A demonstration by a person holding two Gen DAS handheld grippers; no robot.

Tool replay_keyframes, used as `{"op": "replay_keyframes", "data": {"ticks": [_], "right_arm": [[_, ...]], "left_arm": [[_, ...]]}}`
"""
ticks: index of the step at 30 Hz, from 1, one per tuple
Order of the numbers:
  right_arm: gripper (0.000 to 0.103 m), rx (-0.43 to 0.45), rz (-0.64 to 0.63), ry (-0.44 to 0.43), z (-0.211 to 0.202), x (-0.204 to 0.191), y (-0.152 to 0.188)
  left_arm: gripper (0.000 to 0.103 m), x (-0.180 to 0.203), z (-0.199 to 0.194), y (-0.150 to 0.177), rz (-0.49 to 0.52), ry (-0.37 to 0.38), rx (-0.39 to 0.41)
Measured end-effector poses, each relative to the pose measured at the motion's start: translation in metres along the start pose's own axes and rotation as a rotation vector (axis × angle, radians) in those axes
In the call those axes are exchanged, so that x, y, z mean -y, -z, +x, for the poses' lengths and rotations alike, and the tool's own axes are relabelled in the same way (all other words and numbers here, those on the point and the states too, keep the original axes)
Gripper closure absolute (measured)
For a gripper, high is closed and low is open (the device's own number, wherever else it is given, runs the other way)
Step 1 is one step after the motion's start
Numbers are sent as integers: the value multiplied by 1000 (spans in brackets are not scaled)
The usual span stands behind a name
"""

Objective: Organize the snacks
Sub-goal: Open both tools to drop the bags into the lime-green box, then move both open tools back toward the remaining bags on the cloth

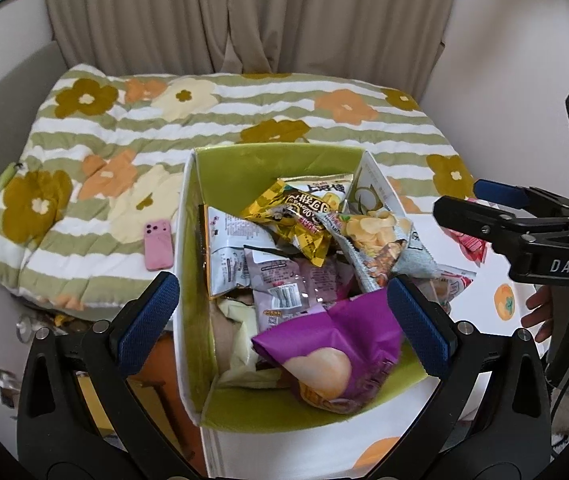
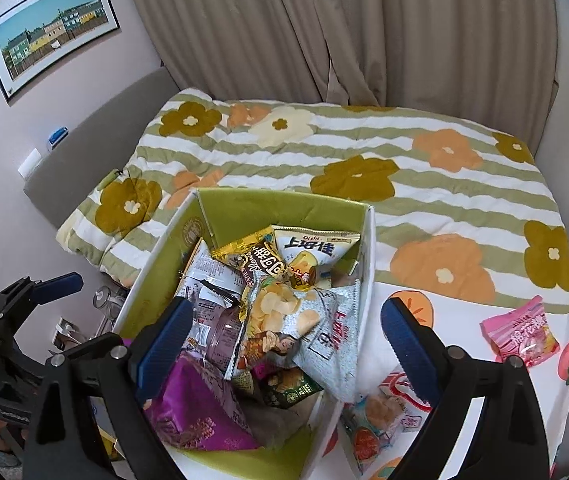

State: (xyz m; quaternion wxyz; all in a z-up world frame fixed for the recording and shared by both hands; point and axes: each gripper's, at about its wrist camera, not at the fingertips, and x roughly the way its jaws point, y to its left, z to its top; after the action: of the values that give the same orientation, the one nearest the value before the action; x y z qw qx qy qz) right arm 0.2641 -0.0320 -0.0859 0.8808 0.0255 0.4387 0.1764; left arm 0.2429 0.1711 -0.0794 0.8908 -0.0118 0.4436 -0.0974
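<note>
A green-lined cardboard box on a bed brims with snack packets as two hand-held grippers hang above it, pointing down into it. The left gripper stands wide open and empty over a purple chip bag; the right gripper is likewise spread and empty, above a silver crisp bag. Two packets wait outside the box on the white persimmon-print sheet: a pink cotton-candy packet well to the right, and a clear-fronted red-and-white snack bag just beside the box wall. Both look light, puffed and crinkly, likely slick and easily crushed, so a flat sealed edge probably offers the safest pinch. A pink phone lies on the flowered quilt left of the box. The box's raised right flap stands between the loose packets and the pile.
</note>
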Motion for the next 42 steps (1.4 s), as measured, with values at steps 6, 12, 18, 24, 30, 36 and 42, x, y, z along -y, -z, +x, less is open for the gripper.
{"op": "replay_keyframes", "data": {"ticks": [6,12,18,24,30,36,42], "right_arm": [[9,39,-20,0,-33,18,11],[9,75,-63,19,-71,50,29],[9,89,-69,43,-112,104,54],[9,86,-23,62,-144,170,76],[9,106,1,71,-155,217,91],[9,47,32,84,-138,255,101],[9,-3,66,108,-113,277,109]], "left_arm": [[0,35,-21,10,-13,-28,39],[0,94,-29,21,-16,-22,64],[0,170,-24,34,10,23,87],[0,238,-6,48,67,-12,65],[0,286,24,63,160,-94,19],[0,305,59,71,245,-145,-57],[0,307,101,74,314,-176,-135]]}}
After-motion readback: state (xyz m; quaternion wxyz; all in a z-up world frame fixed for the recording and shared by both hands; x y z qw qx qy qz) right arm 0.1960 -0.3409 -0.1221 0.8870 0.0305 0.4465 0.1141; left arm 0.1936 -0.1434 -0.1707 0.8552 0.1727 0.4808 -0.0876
